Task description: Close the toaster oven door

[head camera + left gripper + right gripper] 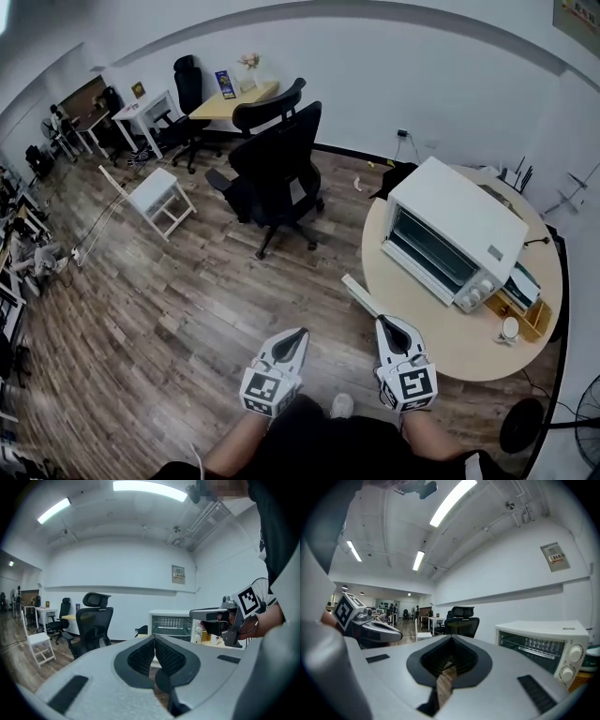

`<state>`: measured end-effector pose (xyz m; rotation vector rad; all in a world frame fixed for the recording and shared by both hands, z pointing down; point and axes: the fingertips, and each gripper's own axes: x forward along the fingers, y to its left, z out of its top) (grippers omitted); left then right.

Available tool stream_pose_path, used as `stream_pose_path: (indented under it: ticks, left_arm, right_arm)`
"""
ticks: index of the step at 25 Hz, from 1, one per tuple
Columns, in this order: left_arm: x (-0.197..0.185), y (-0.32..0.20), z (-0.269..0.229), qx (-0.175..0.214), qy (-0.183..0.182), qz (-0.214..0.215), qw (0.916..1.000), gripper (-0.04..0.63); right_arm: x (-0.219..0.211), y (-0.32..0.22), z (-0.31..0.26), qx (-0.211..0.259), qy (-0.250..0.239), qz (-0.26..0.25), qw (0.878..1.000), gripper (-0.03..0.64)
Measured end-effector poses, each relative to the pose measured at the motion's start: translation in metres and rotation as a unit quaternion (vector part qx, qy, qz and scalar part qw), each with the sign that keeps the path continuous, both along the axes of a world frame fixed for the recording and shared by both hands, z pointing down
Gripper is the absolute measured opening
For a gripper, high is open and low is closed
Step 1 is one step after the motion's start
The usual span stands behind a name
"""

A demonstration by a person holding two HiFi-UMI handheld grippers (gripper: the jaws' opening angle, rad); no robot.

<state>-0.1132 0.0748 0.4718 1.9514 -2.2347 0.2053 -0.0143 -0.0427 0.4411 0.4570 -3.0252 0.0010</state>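
Head view: toaster oven (457, 234) lies with long axis far-left to near-right, door facing near-left, farther and right of left gripper (301, 332) and right gripper (382, 321); both sets of jaws are together, empty.

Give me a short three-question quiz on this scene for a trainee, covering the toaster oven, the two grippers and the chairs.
1. True or false: the toaster oven stands on a wall shelf.
2. What do the left gripper and the right gripper hold? A) a spoon B) nothing C) a baking tray
3. What colour is the office chair nearest the round table?

Key:
1. False. It stands on the round table.
2. B. Both grippers have their jaws together with nothing between them.
3. Black.
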Motion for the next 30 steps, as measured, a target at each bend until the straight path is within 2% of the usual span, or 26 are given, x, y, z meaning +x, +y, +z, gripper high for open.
stream_pose_path:
  ticks: [5,9,16,20,26,30]
  left_arm:
    - [-0.019,-0.032,0.016,-0.018,-0.003,0.026,0.9995,0.008]
    - [-0.032,-0.065,0.027,-0.032,0.002,0.065,0.9974,0.008]
    - [-0.058,-0.124,0.022,-0.026,0.006,0.135,0.9904,0.008]
    - [-0.064,-0.147,0.028,-0.035,-0.009,0.185,0.982,0.008]
    - [-0.071,-0.173,0.047,-0.053,-0.039,0.26,0.9633,0.008]
    - [-0.076,-0.184,0.07,-0.069,-0.096,0.3,0.9466,0.009]
  right_arm:
    - [-0.008,-0.024,0.001,0.0,0.0,0.026,1.0,-0.003]
    - [-0.015,-0.045,-0.003,0.005,-0.005,0.065,0.998,-0.003]
    - [-0.034,-0.078,-0.009,0.014,-0.004,0.119,0.993,-0.003]
    - [-0.043,-0.083,-0.005,0.017,0.005,0.141,0.99,-0.003]
    - [-0.05,-0.091,0.004,0.007,0.023,0.186,0.982,-0.003]
    - [-0.048,-0.096,0.01,0.001,0.032,0.221,0.975,-0.003]
